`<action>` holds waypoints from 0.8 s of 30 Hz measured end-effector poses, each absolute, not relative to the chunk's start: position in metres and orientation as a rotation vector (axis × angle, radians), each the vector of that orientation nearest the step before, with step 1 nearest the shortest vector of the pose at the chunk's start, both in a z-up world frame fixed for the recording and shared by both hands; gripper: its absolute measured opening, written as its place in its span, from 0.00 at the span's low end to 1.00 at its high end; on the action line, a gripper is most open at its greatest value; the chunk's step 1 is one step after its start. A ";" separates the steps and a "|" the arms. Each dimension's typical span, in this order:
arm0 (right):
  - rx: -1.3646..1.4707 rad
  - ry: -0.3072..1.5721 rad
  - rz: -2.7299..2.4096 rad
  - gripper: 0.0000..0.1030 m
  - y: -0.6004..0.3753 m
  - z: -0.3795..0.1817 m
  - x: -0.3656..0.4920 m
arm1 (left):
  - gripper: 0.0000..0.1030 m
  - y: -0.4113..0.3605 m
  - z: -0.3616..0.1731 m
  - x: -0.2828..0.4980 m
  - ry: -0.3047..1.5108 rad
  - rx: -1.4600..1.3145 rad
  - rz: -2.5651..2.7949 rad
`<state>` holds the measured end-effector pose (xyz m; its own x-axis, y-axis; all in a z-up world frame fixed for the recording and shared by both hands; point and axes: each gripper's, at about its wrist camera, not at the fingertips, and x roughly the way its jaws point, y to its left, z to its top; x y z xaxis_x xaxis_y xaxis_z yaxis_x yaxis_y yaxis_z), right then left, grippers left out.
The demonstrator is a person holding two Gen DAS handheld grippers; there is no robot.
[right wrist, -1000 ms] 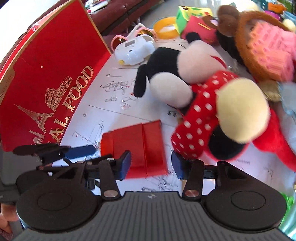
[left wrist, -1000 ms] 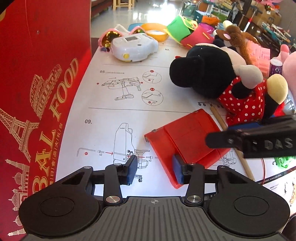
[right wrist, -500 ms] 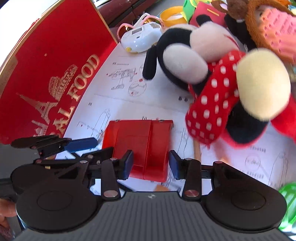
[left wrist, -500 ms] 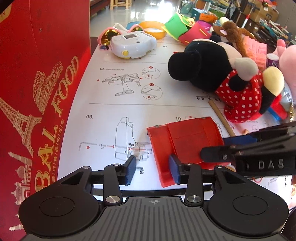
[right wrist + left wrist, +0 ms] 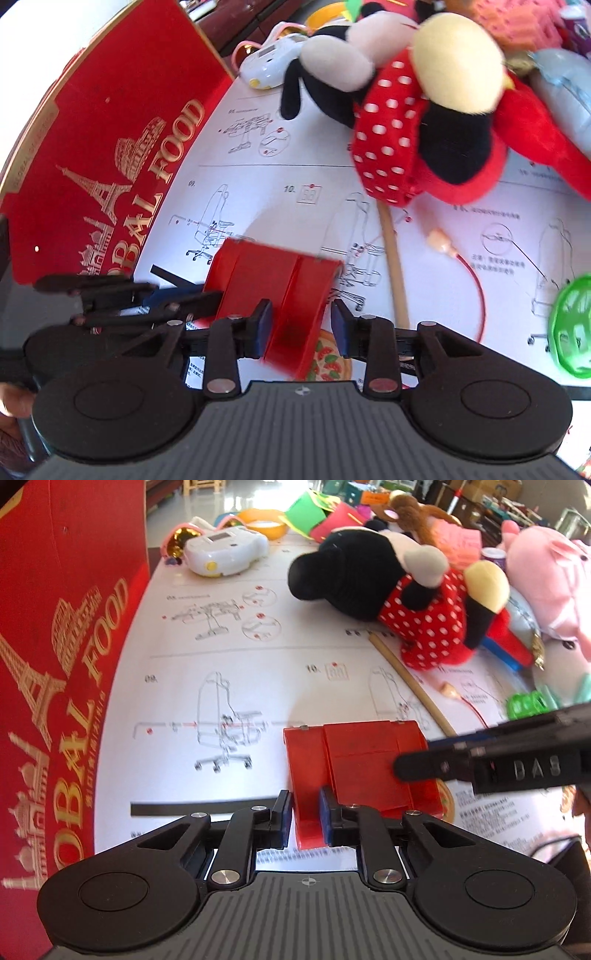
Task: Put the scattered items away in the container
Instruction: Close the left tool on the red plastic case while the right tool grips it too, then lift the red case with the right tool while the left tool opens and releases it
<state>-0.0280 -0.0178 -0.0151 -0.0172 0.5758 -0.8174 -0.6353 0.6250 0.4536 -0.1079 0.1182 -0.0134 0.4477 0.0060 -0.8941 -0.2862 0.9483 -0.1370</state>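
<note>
A flat red plastic case (image 5: 369, 764) lies on a white instruction sheet (image 5: 229, 646). My left gripper (image 5: 306, 818) is closing on the case's left strip, and both blue pads touch its sides. My right gripper (image 5: 301, 325) straddles the case's (image 5: 280, 288) other end with its jaws closing. Its left pad touches the case and a small gap shows at its right pad. One right finger (image 5: 406, 768) reaches over the case's right edge in the left wrist view. The tall red box (image 5: 55, 664) with gold lettering stands on the left, also visible as the red box (image 5: 110, 147).
A plush mouse (image 5: 424, 627) in a red dotted dress lies beyond the case, with a wooden stick (image 5: 406, 679) beside it. A white toy (image 5: 225, 550), a pink plush (image 5: 546, 576), a green plastic piece (image 5: 572, 328) and a red cord (image 5: 476, 280) lie around. A hand (image 5: 11, 398) shows at lower left.
Both grippers have moved in over the red case and their jaws have narrowed. The left pads now flank its left strip, and the right jaws now hold its other end between them.
</note>
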 end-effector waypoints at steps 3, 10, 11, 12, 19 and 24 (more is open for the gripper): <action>-0.030 1.266 0.975 0.40 -0.019 -0.017 -0.026 | 0.25 0.118 -0.014 -0.110 1.097 -0.293 0.171; -0.005 1.264 0.985 0.42 -0.023 -0.019 -0.028 | 0.43 0.119 -0.014 -0.109 1.107 -0.268 0.193; -0.013 1.259 0.977 0.40 -0.022 -0.019 -0.029 | 0.43 0.120 -0.014 -0.108 1.110 -0.268 0.193; -0.026 1.254 0.970 0.39 -0.021 -0.018 -0.030 | 0.43 0.121 -0.014 -0.108 1.112 -0.273 0.191; 0.013 1.258 0.961 0.31 -0.027 -0.013 -0.028 | 0.34 0.128 -0.012 -0.109 1.115 -0.339 0.189; 0.033 1.252 0.979 0.31 -0.030 -0.007 -0.031 | 0.10 0.122 -0.007 -0.110 1.114 -0.325 0.187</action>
<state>-0.0315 -0.0303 -0.0068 -0.0188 0.6322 -0.7746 -0.5992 0.6130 0.5149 -0.1102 0.1222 -0.0075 0.4322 -0.0139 -0.9017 -0.3080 0.9375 -0.1621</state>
